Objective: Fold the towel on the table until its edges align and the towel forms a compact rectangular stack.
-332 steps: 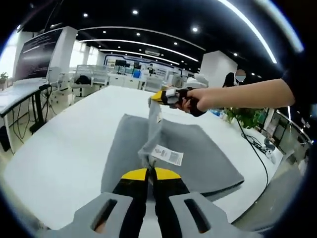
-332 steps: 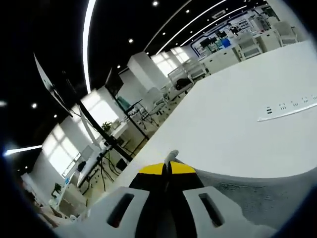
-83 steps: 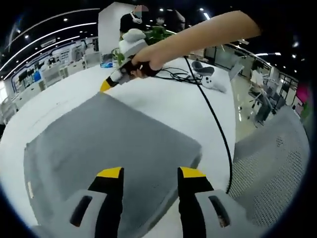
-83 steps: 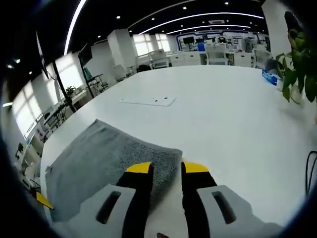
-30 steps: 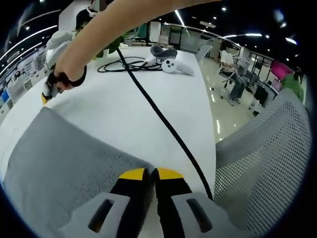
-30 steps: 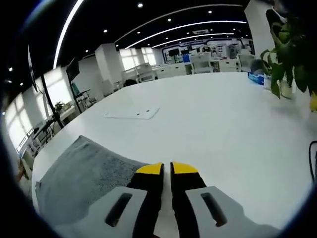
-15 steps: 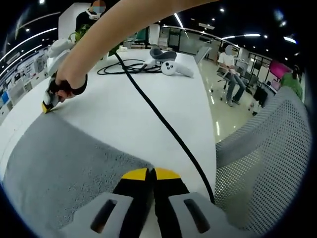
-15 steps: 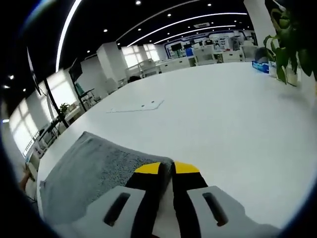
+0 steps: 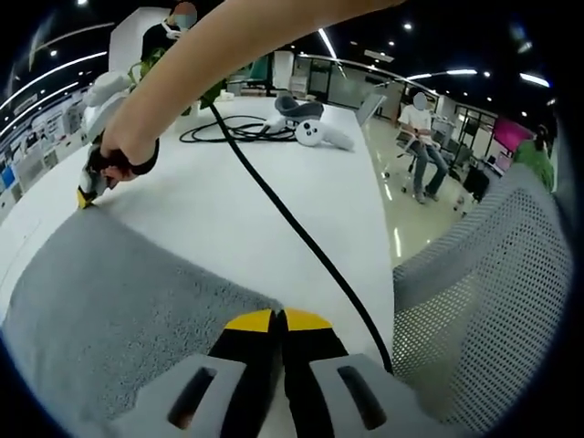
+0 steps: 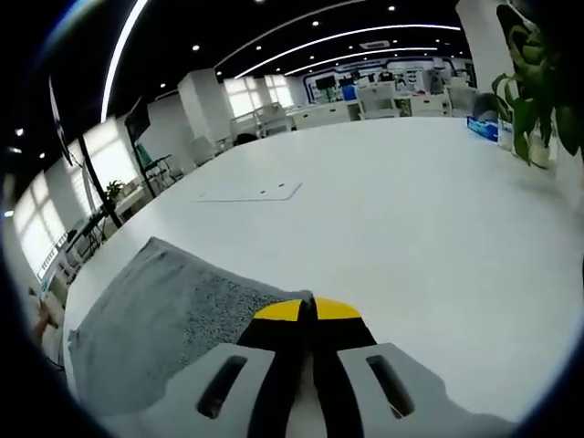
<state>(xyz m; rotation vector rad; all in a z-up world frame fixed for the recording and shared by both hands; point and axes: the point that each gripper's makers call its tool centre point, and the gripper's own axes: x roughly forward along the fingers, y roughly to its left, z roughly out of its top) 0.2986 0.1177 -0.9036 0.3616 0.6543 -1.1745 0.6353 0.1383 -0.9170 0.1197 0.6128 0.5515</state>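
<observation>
A grey towel point(image 9: 119, 310) lies folded flat on the white table point(image 9: 246, 201). My left gripper point(image 9: 277, 318) is shut on the towel's near corner by the table edge. In the left gripper view the right gripper point(image 9: 84, 197) sits at the towel's far corner, held by a person's hand point(image 9: 128, 151). In the right gripper view the same towel point(image 10: 155, 319) spreads to the left, and my right gripper point(image 10: 307, 308) is shut on its corner, low over the table point(image 10: 411, 237).
A black cable point(image 9: 283, 219) runs across the table past my left gripper. White controllers point(image 9: 315, 134) lie at the far end. A mesh chair point(image 9: 484, 301) stands right of the table edge. A potted plant point(image 10: 534, 91) and a flat socket panel point(image 10: 246, 192) sit on the table.
Both grippers were open over the towel's corners, then closed on them about a second ago. Since half a second ago the right gripper's jaws have closed tighter; the left has barely shifted.
</observation>
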